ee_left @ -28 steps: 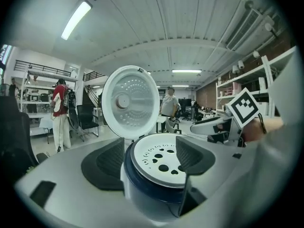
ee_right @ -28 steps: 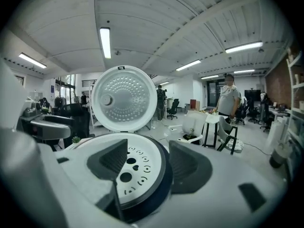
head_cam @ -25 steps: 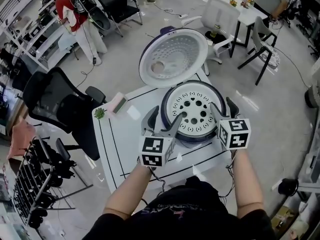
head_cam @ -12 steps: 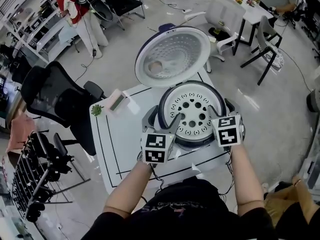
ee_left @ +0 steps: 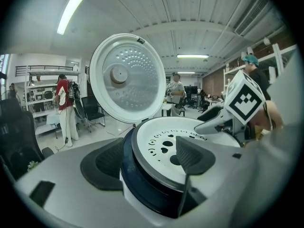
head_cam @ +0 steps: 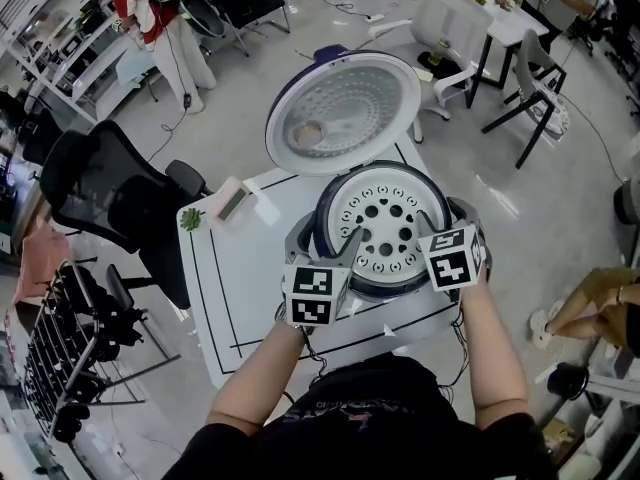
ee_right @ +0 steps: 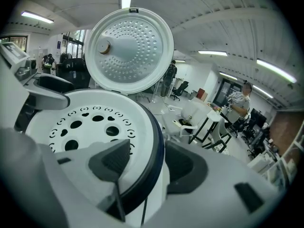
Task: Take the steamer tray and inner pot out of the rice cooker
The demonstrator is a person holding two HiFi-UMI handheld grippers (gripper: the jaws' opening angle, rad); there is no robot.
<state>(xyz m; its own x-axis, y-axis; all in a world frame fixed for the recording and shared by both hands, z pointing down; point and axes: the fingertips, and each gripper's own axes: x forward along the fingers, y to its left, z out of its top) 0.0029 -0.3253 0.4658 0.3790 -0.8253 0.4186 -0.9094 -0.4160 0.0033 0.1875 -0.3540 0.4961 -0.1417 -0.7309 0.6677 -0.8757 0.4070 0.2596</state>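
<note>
Black pads [ee_left: 192, 153] apart, straddling the rice cooker [head_cam: 322, 211] rim with left gripper [ee_left: 152, 161] and right gripper [ee_right: 148, 166]; right's just been closing slightly.

floor [head_cam: 560, 218]: grey | black office chair [head_cam: 95, 193]: left | white desk [head_cam: 490, 13]: far right | strip lights [ee_left: 69, 12]: ceiling

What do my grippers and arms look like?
Both the left gripper and right gripper are light grey with dark ribbed pads, each carrying a white cube of black square markers and a thin cable. Sleeves are short and dark. The right jaws have just been closing around the rice cooker rim.
</note>
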